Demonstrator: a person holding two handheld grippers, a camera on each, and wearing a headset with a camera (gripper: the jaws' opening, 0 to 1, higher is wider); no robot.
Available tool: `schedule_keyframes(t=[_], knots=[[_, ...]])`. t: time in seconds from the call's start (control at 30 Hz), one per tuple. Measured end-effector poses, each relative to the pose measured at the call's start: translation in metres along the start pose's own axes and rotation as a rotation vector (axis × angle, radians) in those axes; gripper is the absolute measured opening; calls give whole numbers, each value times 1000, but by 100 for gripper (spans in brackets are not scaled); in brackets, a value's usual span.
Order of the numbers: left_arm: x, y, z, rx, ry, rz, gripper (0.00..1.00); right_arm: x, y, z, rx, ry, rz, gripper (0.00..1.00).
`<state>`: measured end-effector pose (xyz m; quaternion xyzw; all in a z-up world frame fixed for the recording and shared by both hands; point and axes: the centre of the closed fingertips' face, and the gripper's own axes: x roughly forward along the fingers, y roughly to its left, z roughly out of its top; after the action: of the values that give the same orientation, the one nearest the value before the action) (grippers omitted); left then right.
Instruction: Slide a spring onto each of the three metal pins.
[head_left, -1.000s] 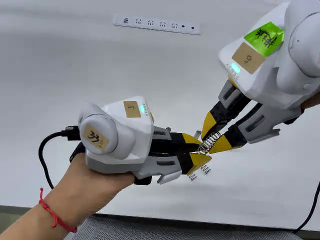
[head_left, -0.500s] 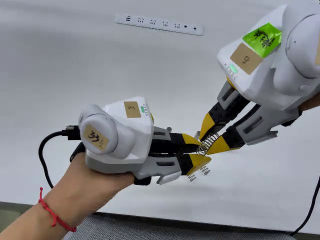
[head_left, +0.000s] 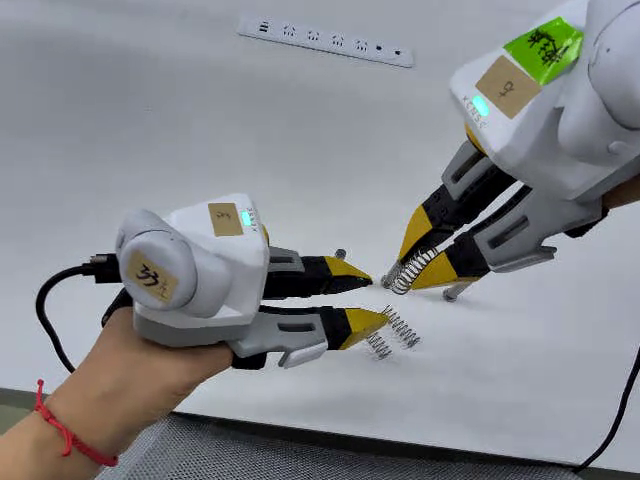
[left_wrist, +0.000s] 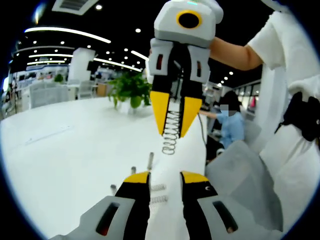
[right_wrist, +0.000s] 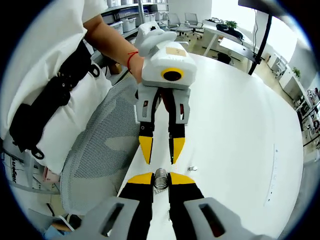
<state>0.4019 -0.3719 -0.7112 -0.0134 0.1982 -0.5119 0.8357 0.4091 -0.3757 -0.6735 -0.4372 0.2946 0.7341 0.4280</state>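
Observation:
My right gripper (head_left: 409, 277) hangs above the white table (head_left: 180, 130), shut on a steel spring (head_left: 420, 263) that sticks out past its yellow tips. The same spring (right_wrist: 160, 179) sits between its jaws in the right gripper view, and the spring (left_wrist: 171, 131) shows again in the left gripper view. My left gripper (head_left: 373, 298) faces it from the left, open and holding nothing, a short gap away. Short metal pins (head_left: 341, 255) (head_left: 453, 293) stand on the table. Three pins (left_wrist: 150, 161) show in the left gripper view. Two loose springs (head_left: 400, 326) (head_left: 378, 345) lie below the left jaws.
A white power strip (head_left: 325, 40) lies at the far side of the table. A black cable (head_left: 60, 300) trails from the left gripper. A grey mesh chair (head_left: 250, 450) sits at the table's near edge, with a person in white close behind it.
My left gripper has drawn back to the left, away from the spring it was touching. The right gripper still holds the spring and has lifted a little.

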Motion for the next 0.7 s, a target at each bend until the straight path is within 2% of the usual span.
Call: schedule_keyframes(t=[0.2, 0.4, 0.6, 0.7], knots=[[-16, 14, -9, 6, 21, 55, 32, 3, -15, 1, 36, -10, -37, 12], [-26, 28, -16, 25, 41, 105, 43, 10, -32, -3, 87, -16, -74, 12], [-28, 34, -24, 57, 63, 121, 56, 21, -47, -7, 115, 6, -103, 12], [-27, 35, -26, 55, 64, 121, 64, 26, -54, -7, 130, 6, -112, 12]])
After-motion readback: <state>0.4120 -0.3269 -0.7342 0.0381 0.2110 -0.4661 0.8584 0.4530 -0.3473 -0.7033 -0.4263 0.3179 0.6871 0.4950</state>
